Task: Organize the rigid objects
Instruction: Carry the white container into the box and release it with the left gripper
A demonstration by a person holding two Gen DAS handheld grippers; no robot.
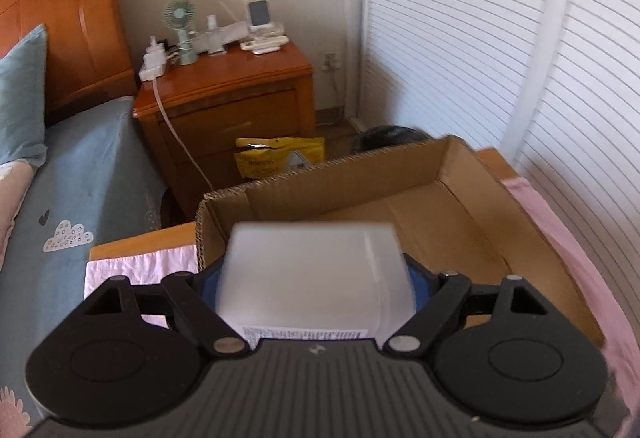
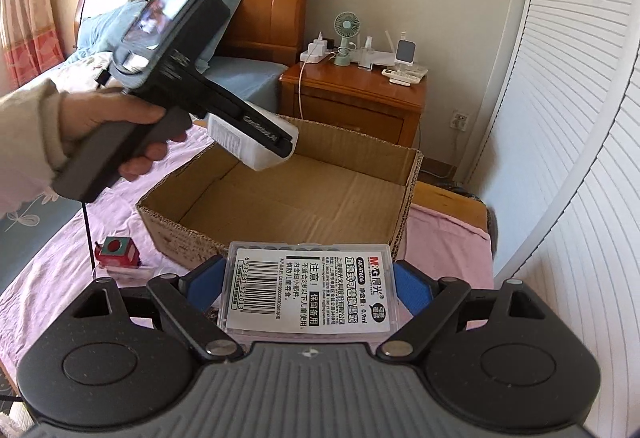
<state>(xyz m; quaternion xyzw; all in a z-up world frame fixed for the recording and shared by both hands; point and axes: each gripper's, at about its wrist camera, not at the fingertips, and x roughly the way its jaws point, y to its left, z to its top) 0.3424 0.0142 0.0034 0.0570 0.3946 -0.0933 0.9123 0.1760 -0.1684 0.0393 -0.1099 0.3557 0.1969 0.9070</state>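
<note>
The white box in my left fingers is blurred, its label half hidden behind the gripper body. My blue pads barely show. Small items on the nightstand are too tiny to identify.

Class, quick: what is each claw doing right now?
Left claw: shut on a white box, over the cardboard box.
Right claw: shut on a clear labelled case.

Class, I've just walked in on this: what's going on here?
A person holds a gripper in each hand over an open cardboard box on a pink cloth. The left gripper grips a white box above the cardboard box's near-left corner. The right gripper clamps a clear plastic case with a barcode label, just short of the box. A small red box sits on the cloth.
</note>
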